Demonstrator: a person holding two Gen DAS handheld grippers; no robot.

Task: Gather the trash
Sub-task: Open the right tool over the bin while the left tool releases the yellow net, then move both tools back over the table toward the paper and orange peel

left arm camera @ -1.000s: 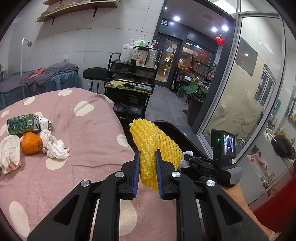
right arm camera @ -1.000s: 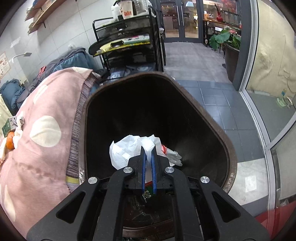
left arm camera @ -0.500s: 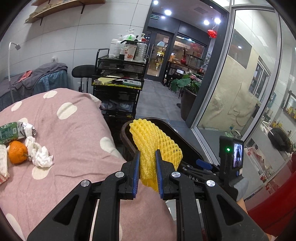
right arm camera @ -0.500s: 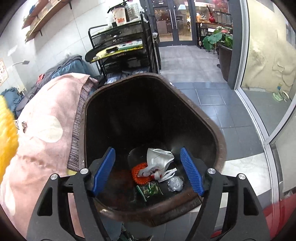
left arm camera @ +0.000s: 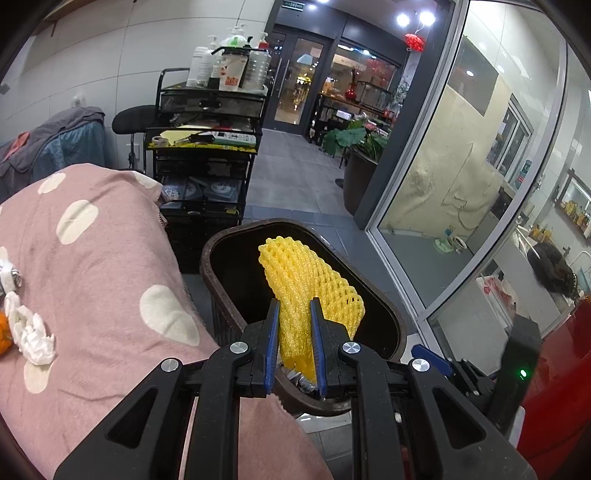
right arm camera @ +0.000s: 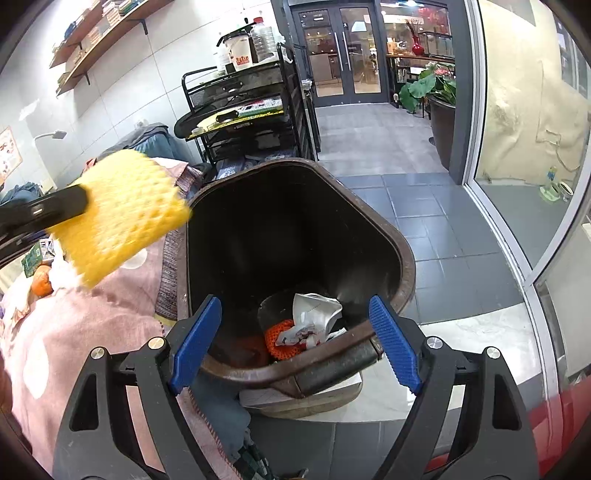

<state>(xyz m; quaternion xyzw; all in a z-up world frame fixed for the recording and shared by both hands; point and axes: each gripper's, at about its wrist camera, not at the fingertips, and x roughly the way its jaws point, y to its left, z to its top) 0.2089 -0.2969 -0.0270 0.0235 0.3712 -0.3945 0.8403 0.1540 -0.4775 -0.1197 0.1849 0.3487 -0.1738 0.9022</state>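
Black gripper [left arm camera: 293, 332] arms, blue ribbed pads [right arm camera: 393, 345]

Indoor, bright ceiling spots [left arm camera: 413, 18] top, glare on glass wall [left arm camera: 461, 166]. Heavy fisheye warp + dark vignette at edges. Yellow foam net [right arm camera: 122, 214] motion-blurred in right view.

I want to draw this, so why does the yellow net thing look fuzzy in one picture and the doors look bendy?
Right wrist view: the yellow foam net is smeared by motion blur, while the brown bin stays sharp. Left wrist view: the same net, in the left gripper, looks crisp. Both views: the fisheye lens bows the window frame near the edges.
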